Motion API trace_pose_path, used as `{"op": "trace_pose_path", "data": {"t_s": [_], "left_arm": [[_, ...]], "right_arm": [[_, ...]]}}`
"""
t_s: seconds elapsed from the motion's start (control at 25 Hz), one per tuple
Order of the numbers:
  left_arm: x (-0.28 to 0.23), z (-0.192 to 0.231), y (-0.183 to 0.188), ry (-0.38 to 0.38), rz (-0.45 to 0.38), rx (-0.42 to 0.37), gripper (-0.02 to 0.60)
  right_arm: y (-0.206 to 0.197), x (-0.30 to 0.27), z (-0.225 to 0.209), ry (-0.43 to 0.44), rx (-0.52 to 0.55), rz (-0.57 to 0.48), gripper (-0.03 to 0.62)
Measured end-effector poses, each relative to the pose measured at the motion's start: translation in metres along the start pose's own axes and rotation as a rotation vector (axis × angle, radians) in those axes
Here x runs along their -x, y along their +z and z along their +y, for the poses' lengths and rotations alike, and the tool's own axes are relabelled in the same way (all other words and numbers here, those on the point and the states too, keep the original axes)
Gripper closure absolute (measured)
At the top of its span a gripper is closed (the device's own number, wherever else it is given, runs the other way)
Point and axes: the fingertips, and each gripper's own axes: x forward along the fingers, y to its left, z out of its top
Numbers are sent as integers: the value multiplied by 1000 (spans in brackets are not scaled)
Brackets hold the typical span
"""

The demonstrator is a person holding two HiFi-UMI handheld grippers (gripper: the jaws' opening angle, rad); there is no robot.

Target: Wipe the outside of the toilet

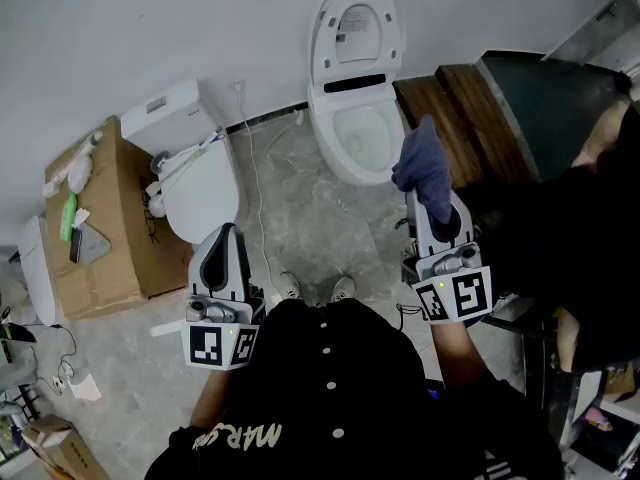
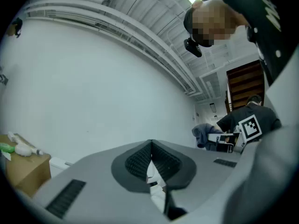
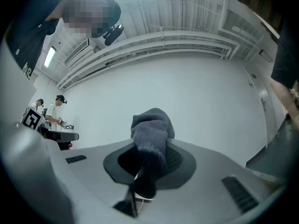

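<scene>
A white toilet [image 1: 352, 133] with its lid raised stands against the far wall in the head view. My right gripper [image 1: 428, 190] is shut on a grey-blue cloth [image 1: 423, 167], held just right of the bowl's rim. The cloth [image 3: 151, 134] bunches out between the jaws in the right gripper view, which points up at the wall. My left gripper [image 1: 224, 253] is shut with nothing in it, its jaws pressed together, low at the left near a second toilet. In the left gripper view the left gripper [image 2: 150, 158] faces the white wall, and the right gripper with its cloth [image 2: 202, 135] shows off to the right.
A second white toilet [image 1: 195, 183] with a closed lid stands at the left beside a cardboard box [image 1: 95, 223] bearing small items. A dark wooden bench [image 1: 455, 118] runs along the right of the open toilet. A cable [image 1: 252, 173] trails over the grey floor.
</scene>
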Motion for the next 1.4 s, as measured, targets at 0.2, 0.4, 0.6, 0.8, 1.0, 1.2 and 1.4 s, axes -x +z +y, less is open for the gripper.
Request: {"op": "trace_pose_path", "data": {"t_s": [0.2,0.4,0.6,0.8,1.0,1.2,1.4], "left_arm": [[-3,2,-2,0,3,-3,570],[-2,3,-3,2,3,2,571],[-3,1,-3,2,7,5,571],[-3,-4,-7,9,14,0,571],[-6,-17,-12,26,24,-7,571],[-4,-44,-25,54,23,0,571],[-4,-61,-38,74,26,9,571]], "right_arm": [[-1,-5,1,5,12,9,537],[-1,-5,4,7,6,3,537],[7,0,-3,13,-94,-42,536],[4,5,-16,-27,-52,-25,535],[-1,14,-31,-20,-48,-16,535],[-10,26,-50,14,-29,-5,535],[-18,28,-63,26,-32,2,535]]}}
